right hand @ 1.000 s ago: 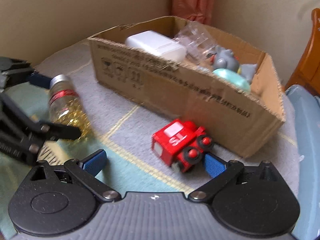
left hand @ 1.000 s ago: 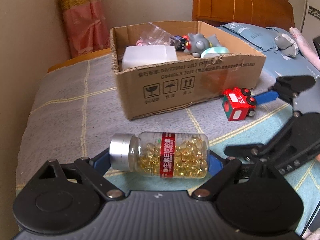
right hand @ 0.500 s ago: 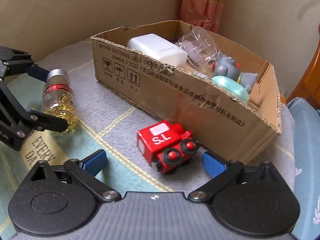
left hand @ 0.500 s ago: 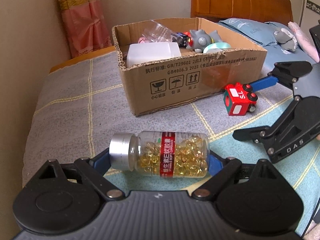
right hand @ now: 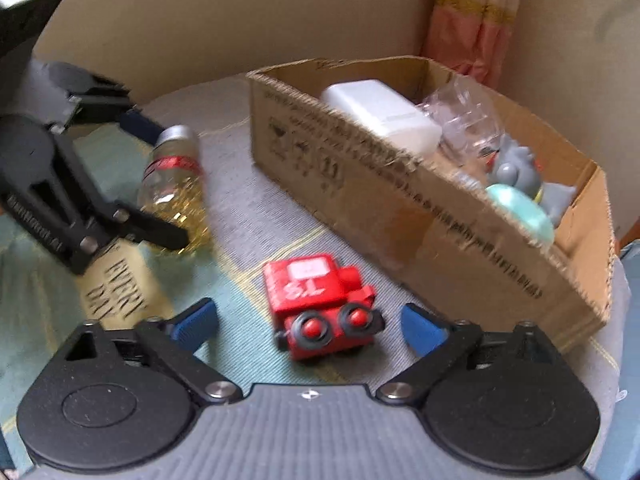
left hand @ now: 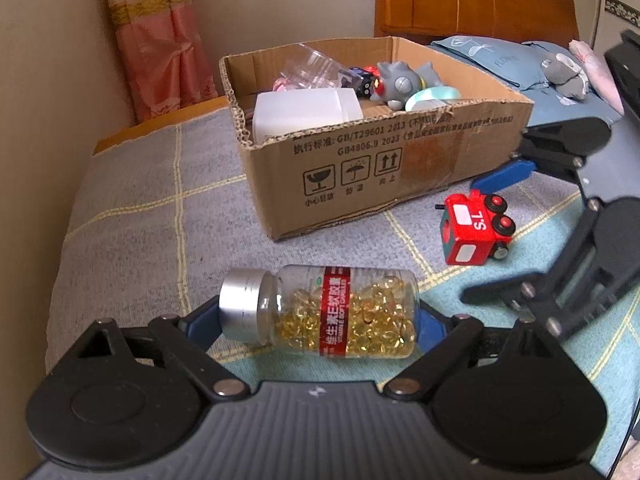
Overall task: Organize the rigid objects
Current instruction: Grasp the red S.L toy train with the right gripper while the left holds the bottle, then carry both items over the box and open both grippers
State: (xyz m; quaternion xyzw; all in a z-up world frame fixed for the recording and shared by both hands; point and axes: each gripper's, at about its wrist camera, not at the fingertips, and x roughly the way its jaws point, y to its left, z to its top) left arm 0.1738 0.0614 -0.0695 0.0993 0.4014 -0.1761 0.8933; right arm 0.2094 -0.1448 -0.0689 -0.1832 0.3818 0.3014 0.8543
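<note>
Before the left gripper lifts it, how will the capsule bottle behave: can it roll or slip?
The capsule bottle lies on its side and is round, so it would probably roll if nudged. Its clear wall looks smooth, perhaps slippery. Loose capsules inside may shift when tilted.

Setting: home bedroom.
Evidence: wooden headboard (left hand: 472,4), blue pillow (left hand: 500,56), checked bed cover (left hand: 132,208), pink curtain (left hand: 160,40), plain beige walls.

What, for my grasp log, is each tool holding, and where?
Left tool clamps the capsule bottle by cap and base. Right tool, closing around the toy train, holds nothing.
</note>
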